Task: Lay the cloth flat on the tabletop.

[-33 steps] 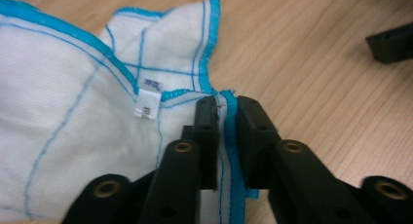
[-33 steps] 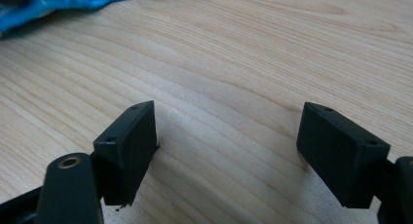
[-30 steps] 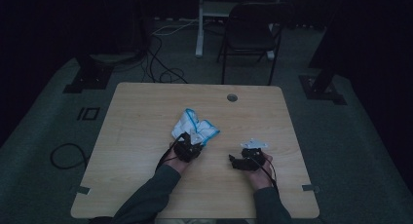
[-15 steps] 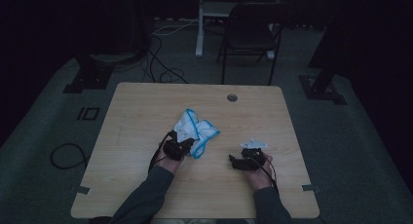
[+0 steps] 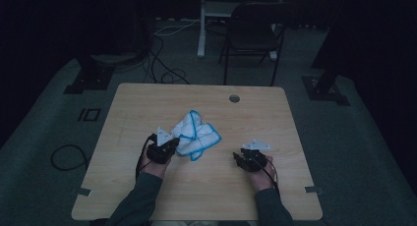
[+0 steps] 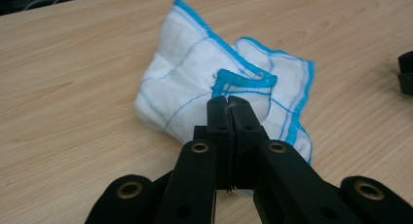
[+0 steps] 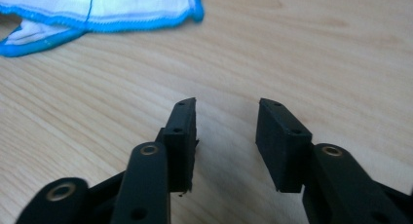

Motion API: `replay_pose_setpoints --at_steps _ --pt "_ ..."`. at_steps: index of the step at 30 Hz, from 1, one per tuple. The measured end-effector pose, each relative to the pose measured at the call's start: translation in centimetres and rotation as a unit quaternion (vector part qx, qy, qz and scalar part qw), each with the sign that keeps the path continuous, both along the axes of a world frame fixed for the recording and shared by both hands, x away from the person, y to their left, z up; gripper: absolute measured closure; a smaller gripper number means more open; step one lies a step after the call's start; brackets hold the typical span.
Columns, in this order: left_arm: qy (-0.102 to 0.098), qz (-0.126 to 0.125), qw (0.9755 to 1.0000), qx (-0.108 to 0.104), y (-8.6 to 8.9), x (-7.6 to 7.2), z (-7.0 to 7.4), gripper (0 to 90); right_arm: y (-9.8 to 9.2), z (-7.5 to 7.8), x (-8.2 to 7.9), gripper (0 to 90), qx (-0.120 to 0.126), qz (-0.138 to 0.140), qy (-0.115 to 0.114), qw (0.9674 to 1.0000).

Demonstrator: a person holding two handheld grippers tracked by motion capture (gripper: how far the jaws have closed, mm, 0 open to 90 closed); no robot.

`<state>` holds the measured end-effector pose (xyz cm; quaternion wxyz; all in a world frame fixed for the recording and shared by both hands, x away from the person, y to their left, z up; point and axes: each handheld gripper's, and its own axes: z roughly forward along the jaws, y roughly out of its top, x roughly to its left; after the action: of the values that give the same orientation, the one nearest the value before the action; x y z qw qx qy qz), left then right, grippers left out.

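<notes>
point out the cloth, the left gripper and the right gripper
cloth [image 6: 185, 83], left gripper view, on the white middle of the crumpled fabric
left gripper [image 6: 229, 104], left gripper view, where its closed fingers pinch the cloth's blue hem
right gripper [image 7: 226, 119], right gripper view, the bare gap between its parted fingers

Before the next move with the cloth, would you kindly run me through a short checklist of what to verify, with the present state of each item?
1. Left gripper shut on the cloth: ok; its jaws pinch the blue-stitched hem.
2. Grip is deep enough not to slip: cannot tell; only the folded edge shows above the jaw tips.
3. Right gripper free: ok; its jaws have just been closing, with nothing between them, bare table beneath.
4. Right gripper clear of the cloth: ok; the cloth lies apart from it in the high view.
5. Cloth spread flat: not ok; it lies crumpled in folds.
6. Table around the cloth free of other things: ok.
</notes>
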<state>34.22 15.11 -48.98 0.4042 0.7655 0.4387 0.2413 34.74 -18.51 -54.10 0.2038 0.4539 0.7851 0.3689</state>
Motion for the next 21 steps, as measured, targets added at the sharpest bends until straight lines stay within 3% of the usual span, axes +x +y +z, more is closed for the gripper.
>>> replay_pose_setpoints --at_steps 4,11,17,21 --pt "0.001 0.01 0.9999 -0.008 0.8 -0.2 0.0 89.3 1.0 0.7 0.4 66.6 0.003 0.01 -0.016 0.9998" --pt "0.0 0.021 0.9997 -0.008 1.6 -0.3 -0.1 89.3 2.9 1.2 1.6 72.5 0.003 0.021 -0.022 0.9995" --pt "-0.002 0.029 0.9995 -0.01 2.1 -0.4 -0.1 89.4 4.7 0.9 3.1 73.1 0.012 0.016 -0.017 0.9996" --pt "-0.005 0.033 0.9994 -0.012 2.3 -0.4 0.1 89.4 5.9 0.7 4.1 68.9 0.014 0.016 -0.012 0.9997"
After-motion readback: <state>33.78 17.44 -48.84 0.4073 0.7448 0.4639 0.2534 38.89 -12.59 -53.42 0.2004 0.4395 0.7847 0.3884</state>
